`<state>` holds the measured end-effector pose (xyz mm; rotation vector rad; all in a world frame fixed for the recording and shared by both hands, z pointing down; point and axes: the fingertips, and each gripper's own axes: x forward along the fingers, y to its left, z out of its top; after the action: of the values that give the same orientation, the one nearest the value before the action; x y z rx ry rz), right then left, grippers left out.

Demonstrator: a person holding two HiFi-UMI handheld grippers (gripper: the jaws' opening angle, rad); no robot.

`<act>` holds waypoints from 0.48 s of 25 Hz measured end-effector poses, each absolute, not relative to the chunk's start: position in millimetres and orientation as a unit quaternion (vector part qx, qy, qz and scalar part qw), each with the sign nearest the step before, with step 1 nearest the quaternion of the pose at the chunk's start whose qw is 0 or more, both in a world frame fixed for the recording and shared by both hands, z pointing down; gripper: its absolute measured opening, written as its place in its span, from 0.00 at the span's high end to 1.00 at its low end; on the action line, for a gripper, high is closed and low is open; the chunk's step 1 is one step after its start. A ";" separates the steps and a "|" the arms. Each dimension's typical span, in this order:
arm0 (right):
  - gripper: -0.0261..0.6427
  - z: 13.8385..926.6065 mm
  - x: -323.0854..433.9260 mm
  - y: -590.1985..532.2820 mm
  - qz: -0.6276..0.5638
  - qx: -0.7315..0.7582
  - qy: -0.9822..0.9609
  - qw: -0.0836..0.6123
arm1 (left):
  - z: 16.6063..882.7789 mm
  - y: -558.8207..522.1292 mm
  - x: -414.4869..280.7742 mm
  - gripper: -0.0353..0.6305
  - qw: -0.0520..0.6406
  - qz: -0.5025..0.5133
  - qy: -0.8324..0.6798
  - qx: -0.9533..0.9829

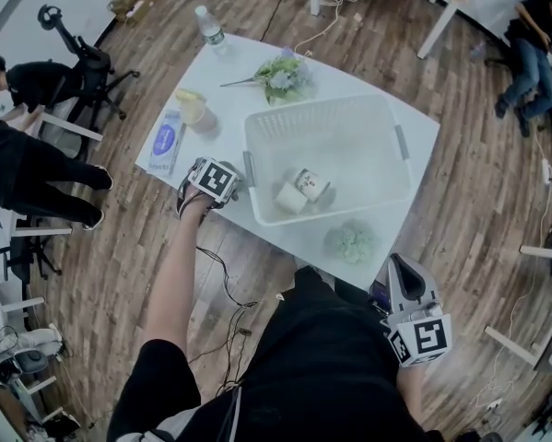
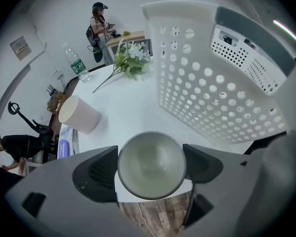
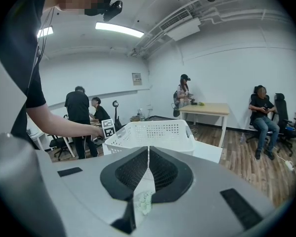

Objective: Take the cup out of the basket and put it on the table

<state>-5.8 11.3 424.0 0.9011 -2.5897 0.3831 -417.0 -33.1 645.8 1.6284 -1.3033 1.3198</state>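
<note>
The right gripper is held low at the person's right hip, off the near edge of the table. Its jaws are pressed together with nothing between them.

The person's bare left arm reaches forward to the table's near left edge. The left gripper sits just beside the basket's left wall. Its jaws are closed on a cup, one jaw pressing each side of its round rim. The cup's open mouth faces the gripper's camera and the inside looks empty. The cup is outside the basket, over the table's edge, with white tabletop behind it and wood floor below. Whether it touches the table cannot be told.

The white perforated basket stands on the middle of the table. Two cups lie touching in its near left corner: a plain white cup and a patterned cup.

A pale green clump lies on the table in front of the basket. To the left, a cream cup lies on its side next to a blue and white packet. Beyond the basket lies a bunch of flowers. A water bottle stands at the far corner.
</note>
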 end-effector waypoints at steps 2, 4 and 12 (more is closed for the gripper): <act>0.92 424.3 -6.3 11.2 0.137 0.321 -0.918 0.187 | 650.0 -31.9 -418.0 0.33 0.333 0.506 -0.500 0.619; 0.92 424.8 -5.8 11.2 0.138 0.322 -0.918 0.189 | 652.6 -29.8 -416.4 0.33 0.336 0.506 -0.500 0.618; 0.92 426.4 -4.7 9.8 0.140 0.320 -0.918 0.187 | 651.8 -29.6 -420.3 0.33 0.325 0.513 -0.504 0.614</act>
<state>-4.7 9.8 426.4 0.9022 -2.5843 0.3939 -420.3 -29.6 651.8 1.6095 -1.3222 1.3458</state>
